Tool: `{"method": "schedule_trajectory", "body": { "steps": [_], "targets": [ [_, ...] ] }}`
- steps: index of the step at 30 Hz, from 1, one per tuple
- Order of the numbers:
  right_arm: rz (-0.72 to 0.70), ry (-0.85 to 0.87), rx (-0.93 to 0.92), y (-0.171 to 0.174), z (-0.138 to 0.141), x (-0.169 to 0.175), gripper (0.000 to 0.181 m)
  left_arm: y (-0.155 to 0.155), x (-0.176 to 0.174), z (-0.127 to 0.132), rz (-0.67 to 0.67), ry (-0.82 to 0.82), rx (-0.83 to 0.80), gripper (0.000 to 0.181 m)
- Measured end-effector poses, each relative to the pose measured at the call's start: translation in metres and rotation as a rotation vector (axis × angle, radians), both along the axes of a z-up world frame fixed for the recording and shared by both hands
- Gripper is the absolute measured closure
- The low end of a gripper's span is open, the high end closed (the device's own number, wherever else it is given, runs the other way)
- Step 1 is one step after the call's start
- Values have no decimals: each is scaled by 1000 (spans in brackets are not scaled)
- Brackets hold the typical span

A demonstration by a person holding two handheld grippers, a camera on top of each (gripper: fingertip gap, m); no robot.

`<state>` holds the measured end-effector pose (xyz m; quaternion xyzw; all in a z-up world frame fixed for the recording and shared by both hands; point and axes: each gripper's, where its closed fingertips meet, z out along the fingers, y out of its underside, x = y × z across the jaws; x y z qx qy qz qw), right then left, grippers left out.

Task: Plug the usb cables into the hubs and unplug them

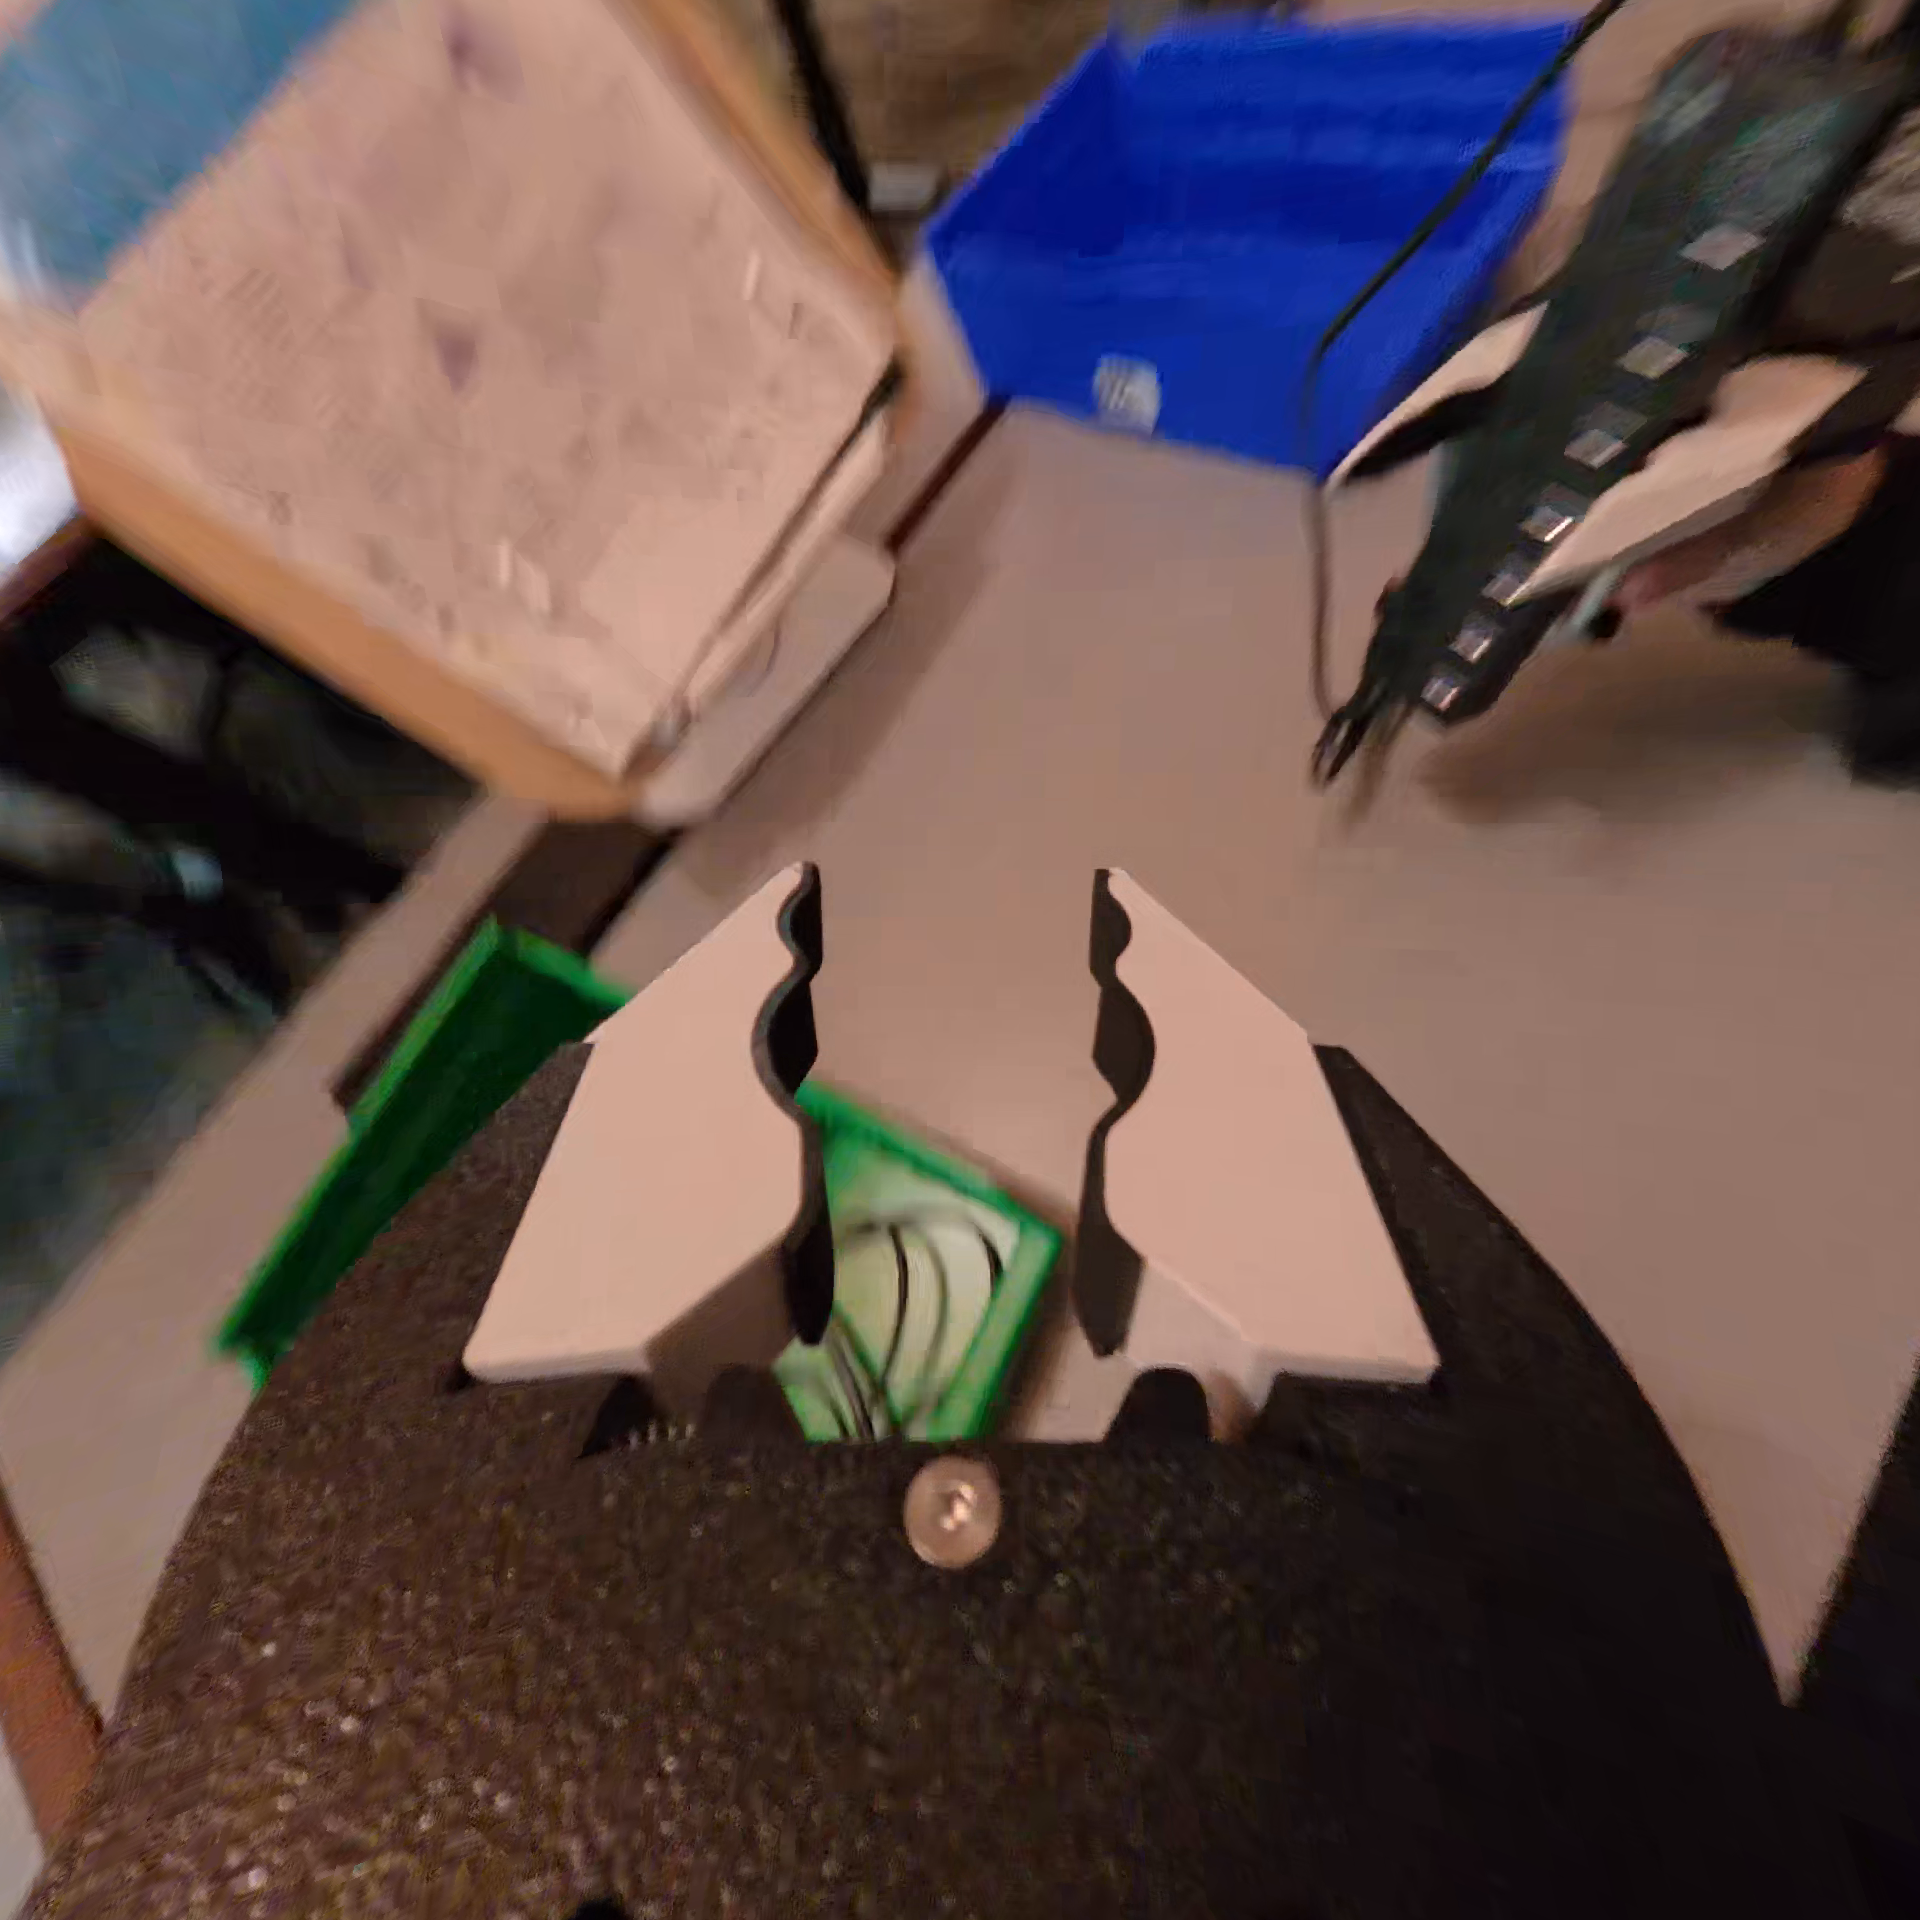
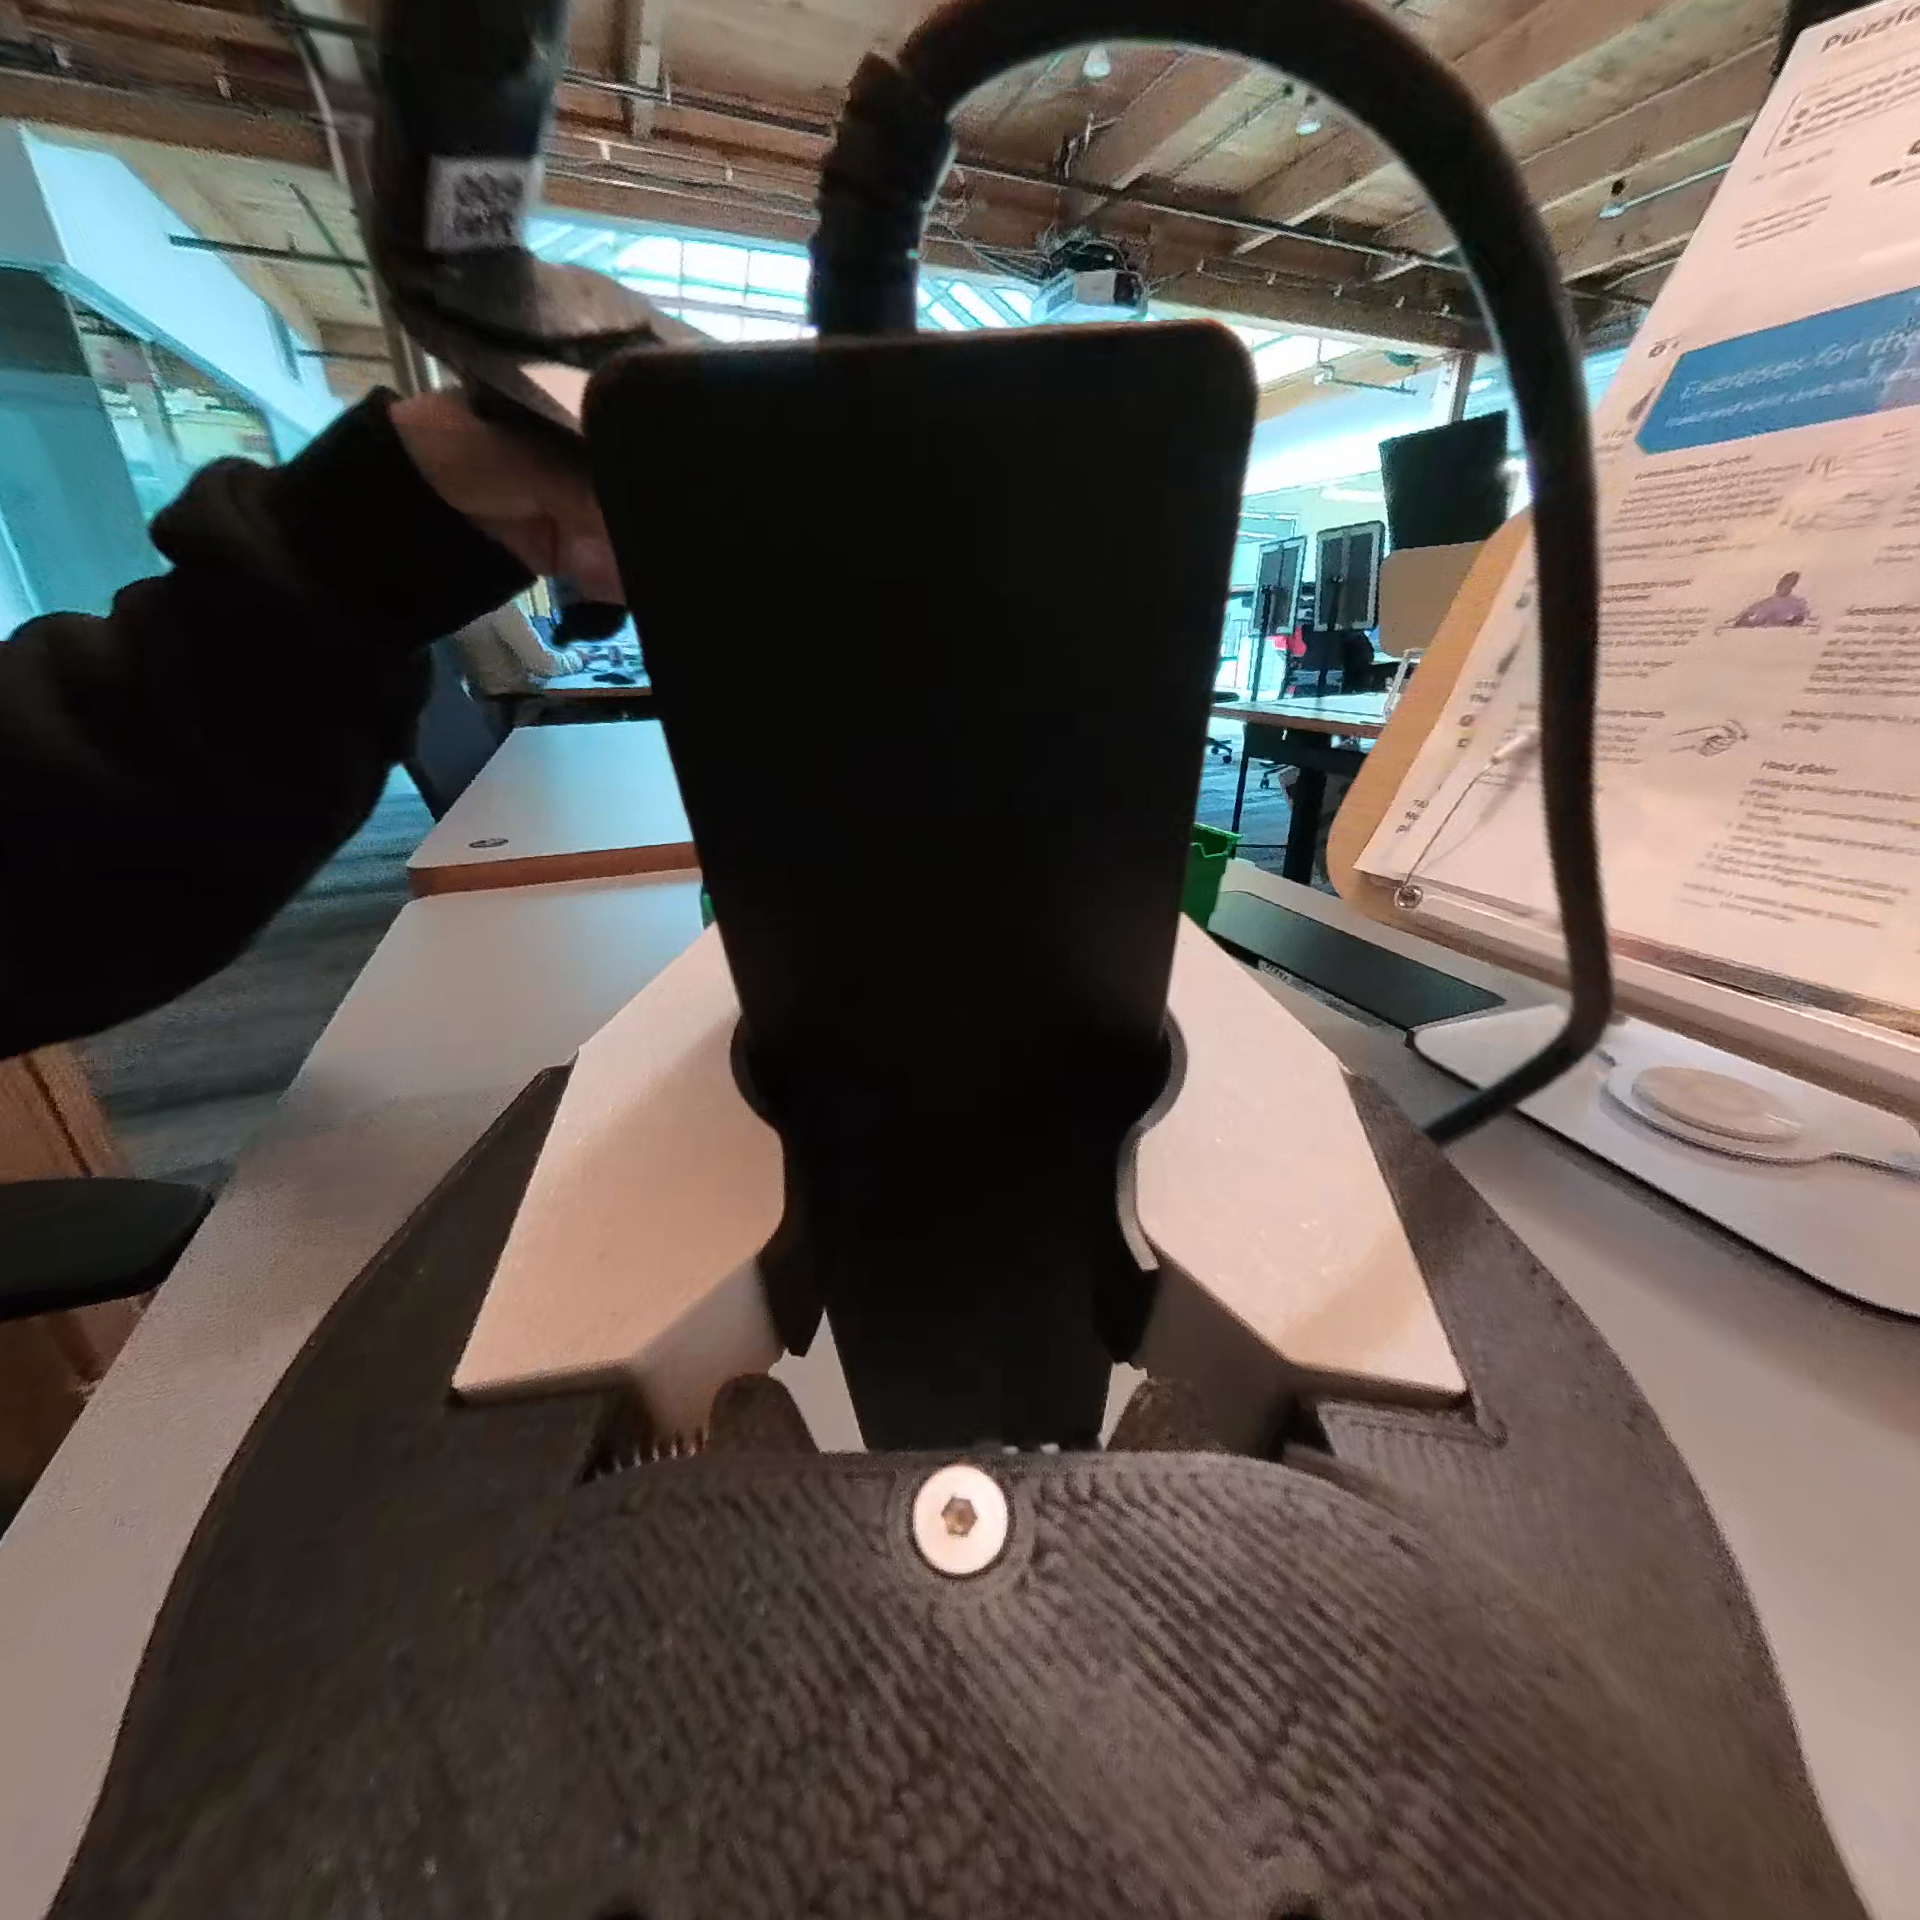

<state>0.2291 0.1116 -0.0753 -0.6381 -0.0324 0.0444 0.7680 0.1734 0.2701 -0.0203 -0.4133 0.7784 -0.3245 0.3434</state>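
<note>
Left wrist view, blurred. Landmark: green bin point(image 1: 416, 1122), glossy plastic, below-left of left gripper point(image 1: 956, 935); pale coiled cables point(image 1: 914, 1288) inside, partly hidden by claw. Left claw released, wavy-edged white fingers apart, holding nothing. Tilted printed sheet point(image 1: 468, 343) above bin, text unreadable. Blue bin point(image 1: 1247, 239) far upper right of it. Rightmost: right gripper point(image 1: 1600, 488) clenched on hub point(image 1: 1621, 416), long black strip with row of metallic ports, thin black cord point(image 1: 1351, 343) trailing, off table point(image 1: 1247, 831).

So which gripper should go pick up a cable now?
The left gripper, probably. It is open and empty, right above the green bin of cables. The right gripper is busy, shut on the black hub.
</note>
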Motion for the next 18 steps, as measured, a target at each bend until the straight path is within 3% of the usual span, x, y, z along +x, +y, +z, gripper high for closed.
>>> {"method": "schedule_trajectory", "body": {
  "steps": [5, 10, 15, 18],
  "targets": [
    [-16, -15, -26, 2, -5, 2, 119, 95, -31, -87, 330, 382, -82, 131],
    [-5, -15, -38, 5, -10, 2, 119, 103, -39, -162, 336, 600, -65, 144],
    [-11, -10, -50, 6, -15, 5, 119, 105, -26, -204, 351, 757, -27, 142],
    [-4, -10, -54, 6, -17, 5, 119, 106, -20, -215, 360, 784, -19, 171]
  ]
}}
